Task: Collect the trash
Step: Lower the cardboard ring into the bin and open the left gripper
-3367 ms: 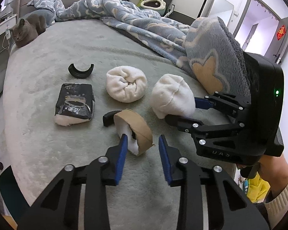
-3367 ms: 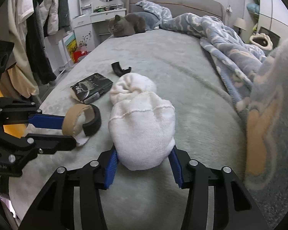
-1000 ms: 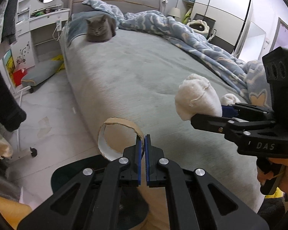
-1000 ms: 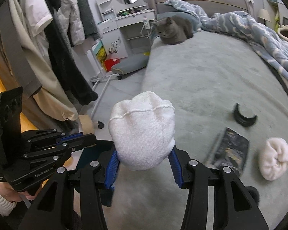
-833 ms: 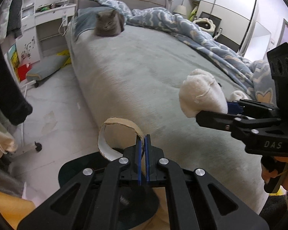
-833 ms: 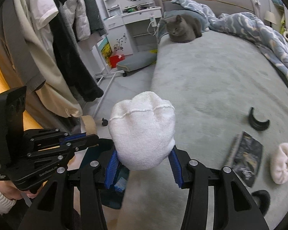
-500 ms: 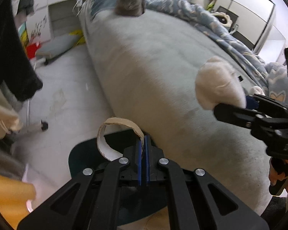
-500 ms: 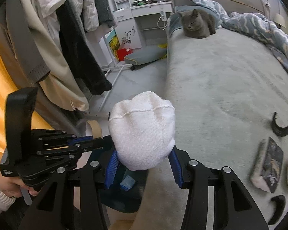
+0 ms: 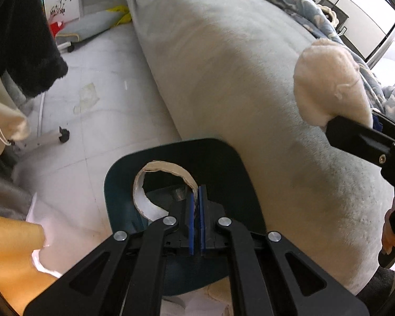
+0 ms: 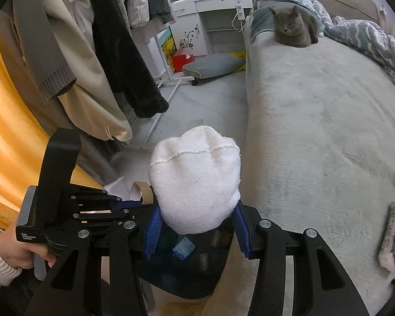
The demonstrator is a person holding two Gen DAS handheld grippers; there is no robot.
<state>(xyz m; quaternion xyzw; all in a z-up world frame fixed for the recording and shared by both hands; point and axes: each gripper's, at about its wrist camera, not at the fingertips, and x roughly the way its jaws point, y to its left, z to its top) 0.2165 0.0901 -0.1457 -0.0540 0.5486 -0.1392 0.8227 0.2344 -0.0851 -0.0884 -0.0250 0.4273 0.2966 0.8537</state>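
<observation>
Where my left gripper (image 9: 196, 205) points down, its blue pads pinch the torn cardboard ring (image 9: 166, 176) above the dark bin (image 9: 231, 168) beside the bed (image 9: 237, 65). Right wrist view: my right gripper (image 10: 196, 225) clamps the white sock ball (image 10: 194, 181) over that bin (image 10: 197, 271); grey cat (image 10: 293, 27) behind.

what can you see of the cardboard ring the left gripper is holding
The cardboard ring is a torn, open loop of thin brown card with a whitish inner face, its loose end curling down at the left. One edge is pinched between the blue pads of the left gripper, whose fingers are shut on it. It stands upright, hanging in the air directly over the dark teal bin beside the bed, touching nothing else. In the right wrist view only a small curl of it shows.
</observation>
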